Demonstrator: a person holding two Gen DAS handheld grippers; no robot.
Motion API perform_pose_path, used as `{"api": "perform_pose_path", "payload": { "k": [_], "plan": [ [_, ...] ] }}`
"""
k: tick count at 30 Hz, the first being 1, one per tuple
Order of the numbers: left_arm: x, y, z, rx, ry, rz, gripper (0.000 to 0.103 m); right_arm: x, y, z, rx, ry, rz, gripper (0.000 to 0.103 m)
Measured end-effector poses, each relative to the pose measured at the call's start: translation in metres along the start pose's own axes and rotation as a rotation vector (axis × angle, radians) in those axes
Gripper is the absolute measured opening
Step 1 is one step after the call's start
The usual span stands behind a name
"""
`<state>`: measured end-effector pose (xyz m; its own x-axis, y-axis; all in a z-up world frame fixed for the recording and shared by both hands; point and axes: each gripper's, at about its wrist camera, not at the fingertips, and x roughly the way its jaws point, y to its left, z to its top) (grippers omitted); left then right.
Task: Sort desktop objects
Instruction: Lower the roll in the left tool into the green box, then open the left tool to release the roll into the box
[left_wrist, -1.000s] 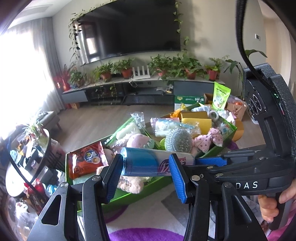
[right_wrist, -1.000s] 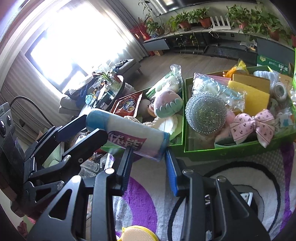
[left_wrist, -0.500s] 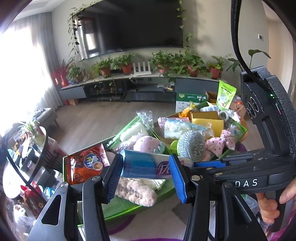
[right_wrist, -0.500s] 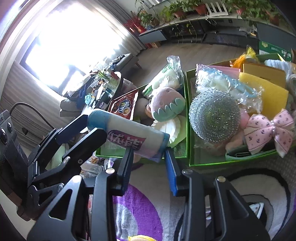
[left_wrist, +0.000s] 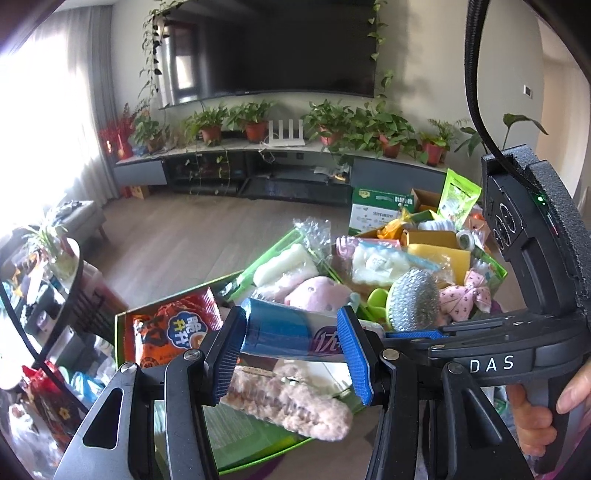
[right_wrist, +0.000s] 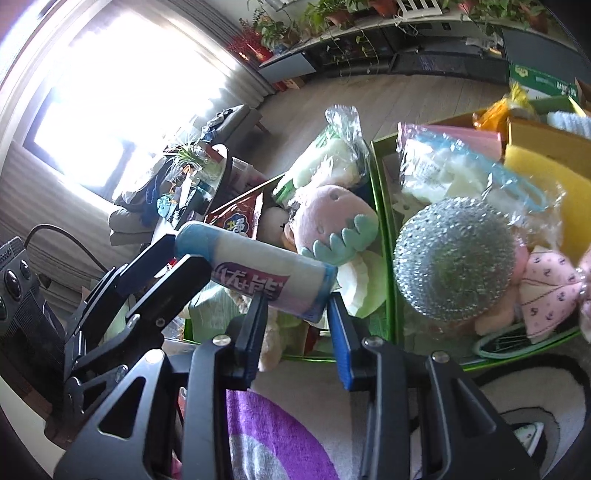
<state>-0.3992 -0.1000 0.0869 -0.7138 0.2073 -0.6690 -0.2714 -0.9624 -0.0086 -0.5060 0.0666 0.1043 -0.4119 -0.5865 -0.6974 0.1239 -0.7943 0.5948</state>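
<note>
While both grippers hang over the green boxes of clutter, a single blue-and-white roll (left_wrist: 291, 334) with a purple label lies crosswise between them, held at both ends. The left gripper (left_wrist: 291, 354) has its blue-padded fingers (left_wrist: 349, 350) clamped on the blue end of the roll; in the right wrist view the right gripper (right_wrist: 295, 332) has its fingers (right_wrist: 338, 339) pressed on the opposite end, with the roll running up and to the left into the black frame of the other gripper. A hand (left_wrist: 535, 417) grips the handle at the lower right of the left view.

Below the roll sits the left green box (left_wrist: 236, 432), holding an orange snack bag (left_wrist: 173, 332) at its far left, a pink plush toy (right_wrist: 328, 221) with teal frills, a white item in clear wrap (left_wrist: 284, 264) at the far edge, and a fuzzy beige piece (left_wrist: 291, 398) near the front. Just right of it is a second green box (right_wrist: 384, 229), with a steel scouring ball (right_wrist: 454, 262) near its front, a pink dotted bow (right_wrist: 546, 284) to the right of the ball, a yellow sponge (right_wrist: 550, 177) farther back, and a clear bag of white things (right_wrist: 443, 170) behind the ball.

Under the boxes lies a rug (right_wrist: 280, 435) patterned in purple, white and black. Far across the wooden floor, potted plants (left_wrist: 369, 125) line a low cabinet beneath a wall-mounted television (left_wrist: 273, 48).
</note>
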Motion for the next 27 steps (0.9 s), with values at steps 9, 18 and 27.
{"api": "perform_pose_path", "payload": {
  "k": [9,18,27],
  "plan": [
    [0.032,0.020,-0.008,-0.054,0.031,-0.028,0.051,0.026,-0.012,0.002,0.067,0.030,-0.038,0.033],
    [0.036,0.018,-0.016,-0.062,0.037,0.029,0.051,0.030,-0.018,0.002,0.091,0.053,-0.035,0.031],
    [0.031,0.016,-0.018,-0.100,0.048,0.066,0.051,0.010,-0.001,-0.001,0.009,0.002,-0.047,0.035]
  ]
}}
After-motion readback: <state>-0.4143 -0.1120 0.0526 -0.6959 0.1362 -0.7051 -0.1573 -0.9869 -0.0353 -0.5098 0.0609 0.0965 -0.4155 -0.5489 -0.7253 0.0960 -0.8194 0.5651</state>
